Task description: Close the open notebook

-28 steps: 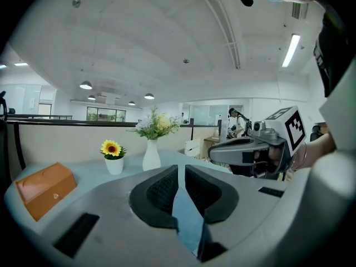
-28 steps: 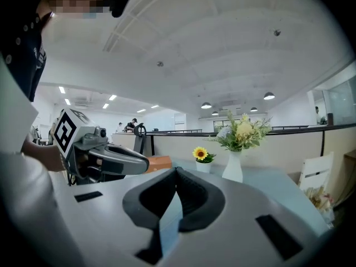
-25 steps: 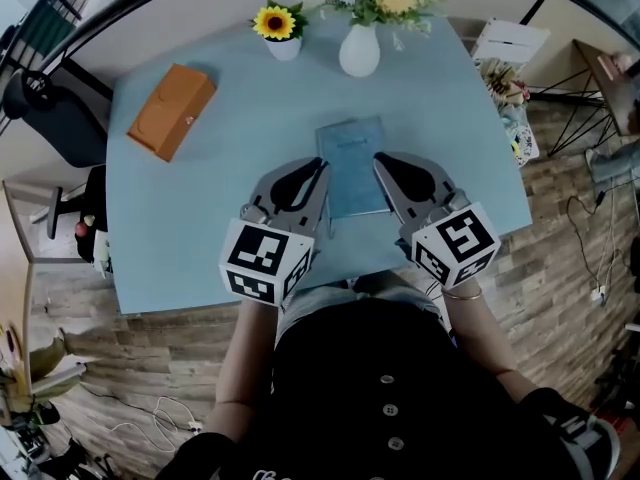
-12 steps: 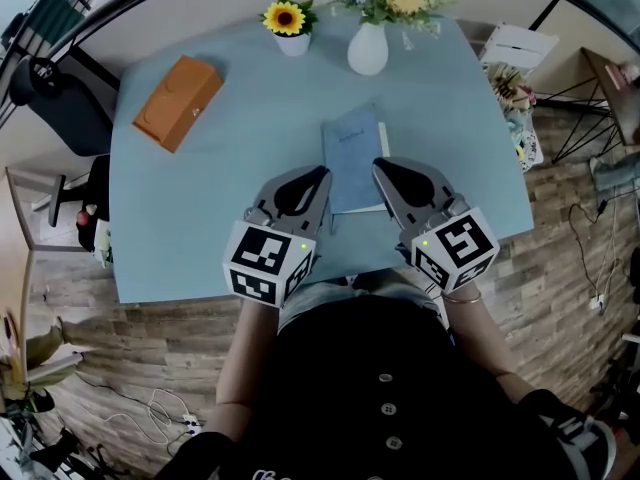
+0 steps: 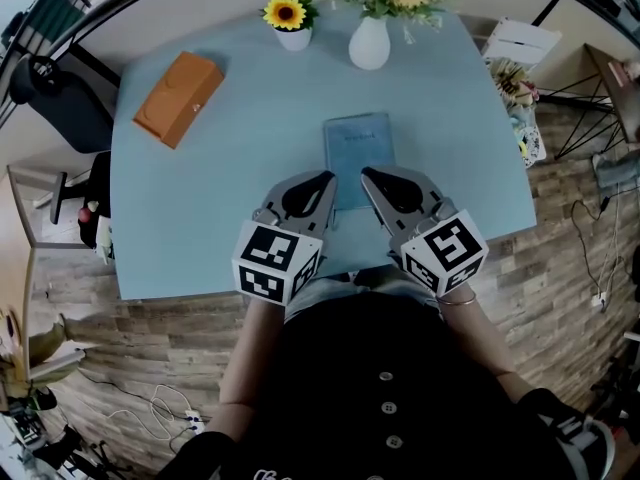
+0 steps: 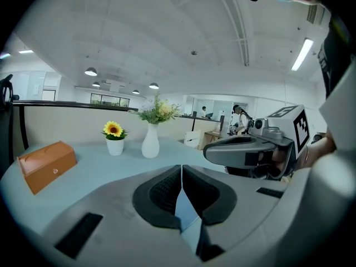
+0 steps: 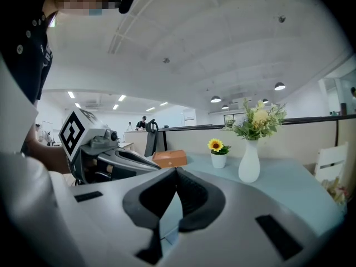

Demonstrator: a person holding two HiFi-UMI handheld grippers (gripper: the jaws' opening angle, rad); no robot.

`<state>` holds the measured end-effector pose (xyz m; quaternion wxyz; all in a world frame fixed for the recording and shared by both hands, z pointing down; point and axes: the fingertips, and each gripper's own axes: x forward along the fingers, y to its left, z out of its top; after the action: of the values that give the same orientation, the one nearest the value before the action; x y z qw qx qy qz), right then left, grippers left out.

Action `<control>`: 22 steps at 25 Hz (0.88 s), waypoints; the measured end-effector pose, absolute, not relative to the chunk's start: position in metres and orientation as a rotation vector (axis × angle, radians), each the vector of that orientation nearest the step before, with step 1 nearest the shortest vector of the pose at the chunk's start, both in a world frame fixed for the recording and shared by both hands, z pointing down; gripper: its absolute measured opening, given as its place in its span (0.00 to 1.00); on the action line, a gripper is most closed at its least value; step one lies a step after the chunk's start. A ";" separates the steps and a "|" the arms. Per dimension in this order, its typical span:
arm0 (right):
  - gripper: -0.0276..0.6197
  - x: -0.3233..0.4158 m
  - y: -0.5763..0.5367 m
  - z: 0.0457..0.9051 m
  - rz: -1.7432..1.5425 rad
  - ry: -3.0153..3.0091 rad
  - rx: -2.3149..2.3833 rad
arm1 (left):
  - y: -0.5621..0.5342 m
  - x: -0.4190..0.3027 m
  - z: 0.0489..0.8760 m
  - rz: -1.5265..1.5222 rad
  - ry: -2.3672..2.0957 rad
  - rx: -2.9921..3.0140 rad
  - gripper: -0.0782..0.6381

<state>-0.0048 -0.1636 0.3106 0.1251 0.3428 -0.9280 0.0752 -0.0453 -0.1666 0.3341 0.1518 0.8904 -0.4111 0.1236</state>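
A blue-grey notebook [image 5: 359, 153] lies closed and flat on the light blue table [image 5: 220, 198], in the middle of the head view. My left gripper [image 5: 328, 180] hovers at its near left corner. Its jaws have just finished closing, and its tips [image 6: 181, 167] now meet with nothing between them. My right gripper [image 5: 367, 176] sits at the notebook's near edge, close beside the left one. It is shut too, and its tips [image 7: 177, 170] touch with nothing held. Neither gripper holds the notebook.
An orange box [image 5: 178, 98] lies at the far left of the table. A small sunflower pot [image 5: 288, 20] and a white vase of flowers [image 5: 369, 40] stand at the far edge. A dark chair [image 5: 50, 108] is off the table's left side.
Both grippers have drawn back from the notebook's sides toward its near end and moved closer together. The notebook has stayed flat and closed.
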 end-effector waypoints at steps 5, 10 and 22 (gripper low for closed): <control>0.05 -0.005 -0.161 0.318 0.243 -2.691 0.994 | -0.162 -0.039 0.339 0.327 -1.123 2.551 0.13; 0.05 -0.010 -0.154 0.324 0.277 -2.692 0.979 | -0.157 -0.036 0.347 0.332 -1.087 2.533 0.13; 0.05 -0.012 -0.148 0.334 0.300 -2.672 0.964 | -0.159 -0.039 0.357 0.375 -1.162 2.491 0.13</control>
<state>-0.0124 -0.1478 0.3338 0.1424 0.3341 -0.9259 0.1038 -0.0385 -0.1591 0.3573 0.1825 0.8828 -0.4119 0.1329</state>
